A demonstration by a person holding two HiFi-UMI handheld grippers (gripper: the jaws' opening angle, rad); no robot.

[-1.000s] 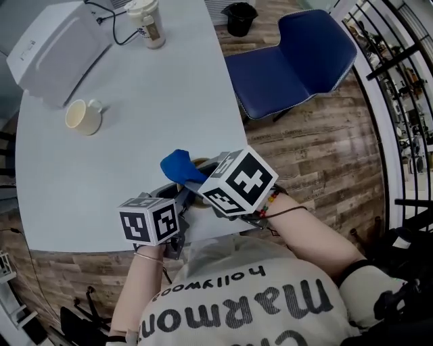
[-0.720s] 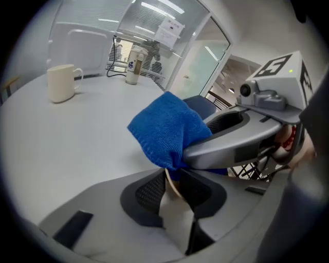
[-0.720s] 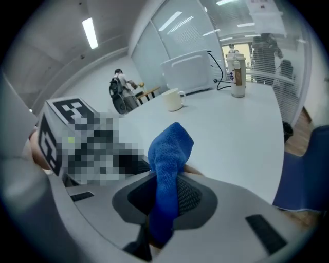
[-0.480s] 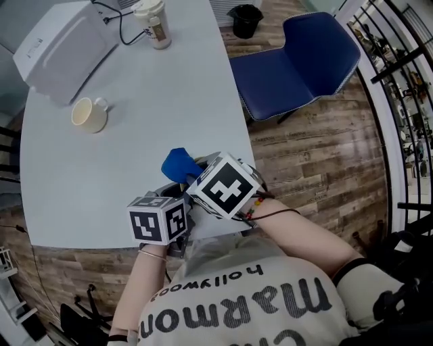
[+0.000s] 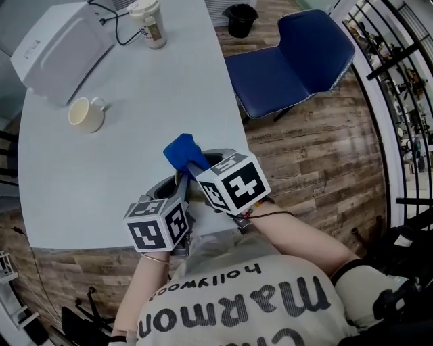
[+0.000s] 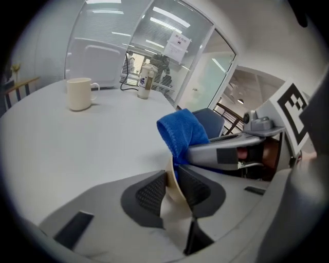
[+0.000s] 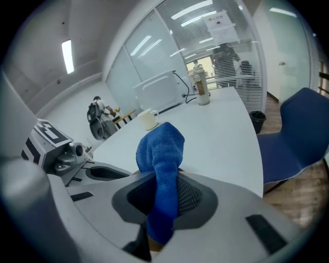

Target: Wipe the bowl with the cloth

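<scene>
1. The left gripper point(image 6: 173, 177) is gripping the cream bowl point(image 6: 174, 206) by its wall. The thin rim is standing edge-on between the two dark ribbed pads, which are pressing on it from either side. Its jaws have just been closing a little onto that wall.
2. The right gripper point(image 7: 164, 181) is clamping the blue cloth point(image 7: 162, 149). Its jaws are drawn in tight on the fabric, with a bunched fold sticking up past the tips and a tail hanging back behind the pads.
3. In the left gripper view the cloth is lying against the bowl's rim, just above the left jaws. The right gripper is reaching in from the right.
4. In the head view both grippers are meeting over the near edge of the pale grey bench point(image 5: 122, 162), close in front of the person. The bowl is almost wholly hidden beneath them, so it cannot be told whether it is resting on the bench.
5. A cream mug point(image 5: 84, 113) is standing toward the far left of the bench, well apart from the grippers.
6. A white box-shaped device point(image 5: 57, 47) and a lidded paper cup point(image 5: 149, 23) are sitting at the far edge, with a black cable between them.
7. A blue chair point(image 5: 291, 61) is standing on the wood-plank floor to the right of the bench. A black bin point(image 5: 240, 19) is sitting beyond it.
</scene>
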